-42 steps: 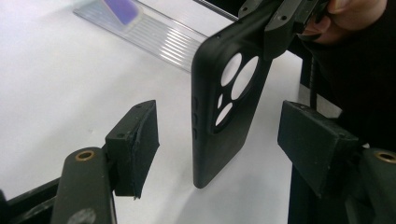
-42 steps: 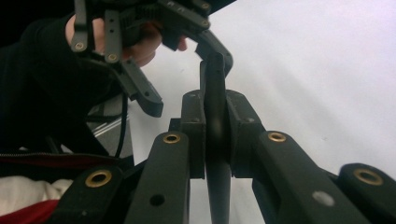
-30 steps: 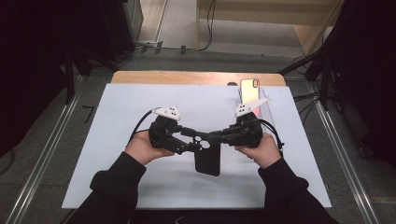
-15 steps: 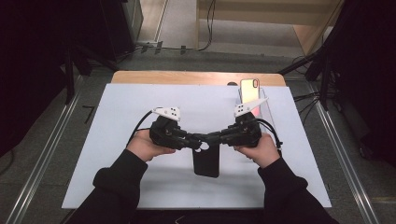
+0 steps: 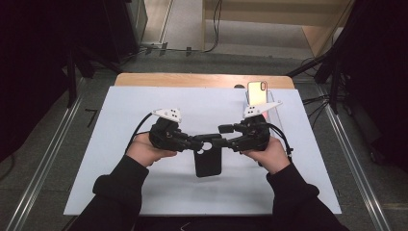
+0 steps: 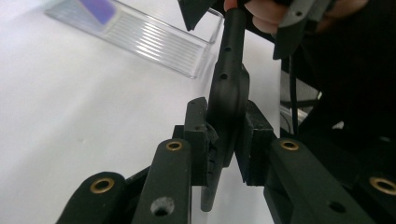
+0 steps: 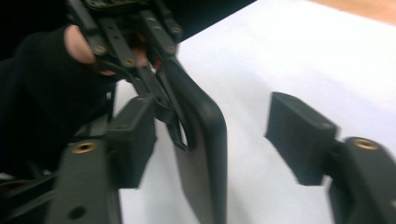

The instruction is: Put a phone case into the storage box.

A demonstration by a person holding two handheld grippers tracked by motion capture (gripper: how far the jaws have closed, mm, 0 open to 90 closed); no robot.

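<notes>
Left gripper view, centre — the left gripper point(image 6: 224, 140) pinches the black case point(image 6: 229, 93) edge-on, having just closed. Right gripper point(image 7: 210, 135) has just opened — case between its jaws, pads clear.

A table point(image 5: 144, 80) with a pale wooden top carries a large white sheet point(image 5: 120, 144) that covers nearly all of it — only a strip of wood shows along the far edge. On the sheet, at its far right, sits a clear plastic stand point(image 5: 269, 108) holding a phone point(image 5: 256, 91) upright — its back glossy and tinted orange.
</notes>
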